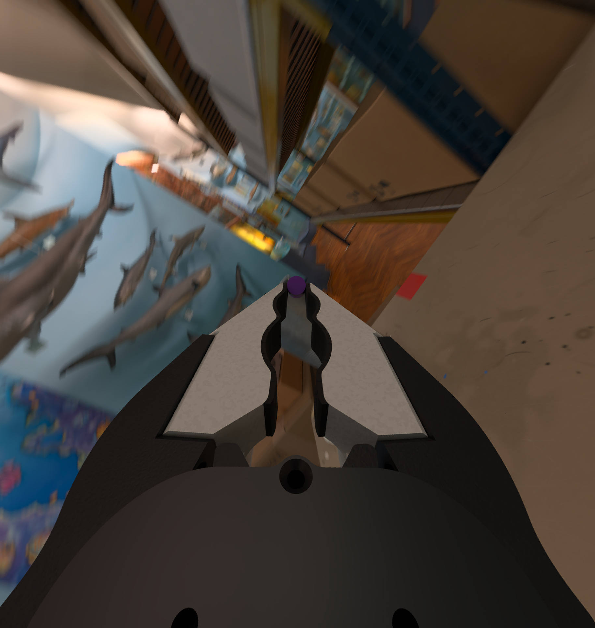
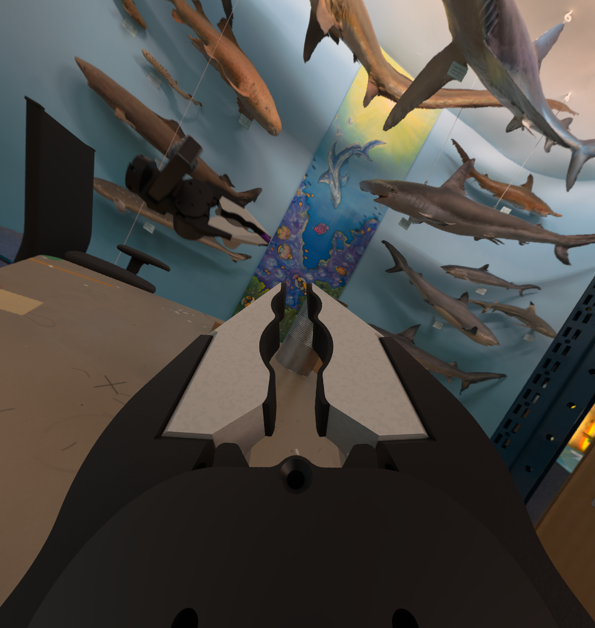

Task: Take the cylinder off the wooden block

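Note:
My left gripper [image 1: 296, 289] is shut on a small purple cylinder [image 1: 296, 284], pinched at its fingertips. In the right wrist view the left gripper [image 2: 260, 234] hangs in the air above the table's far edge, with the purple cylinder [image 2: 264, 235] sticking out of its tips. My right gripper [image 2: 295, 289] is low over the table, its fingers a narrow gap apart. A grey threaded metal piece [image 2: 297, 350] shows through that gap. I cannot tell whether the fingers touch it. No wooden block shows clearly in either view.
The tan table [image 2: 68, 339] runs left of my right gripper and also shows in the left wrist view [image 1: 527, 306], with a red patch [image 1: 412, 286] on it. A black chair [image 2: 54, 190] stands behind it. A dark blue rack [image 2: 561, 373] and a cardboard box [image 2: 581, 509] are at the right.

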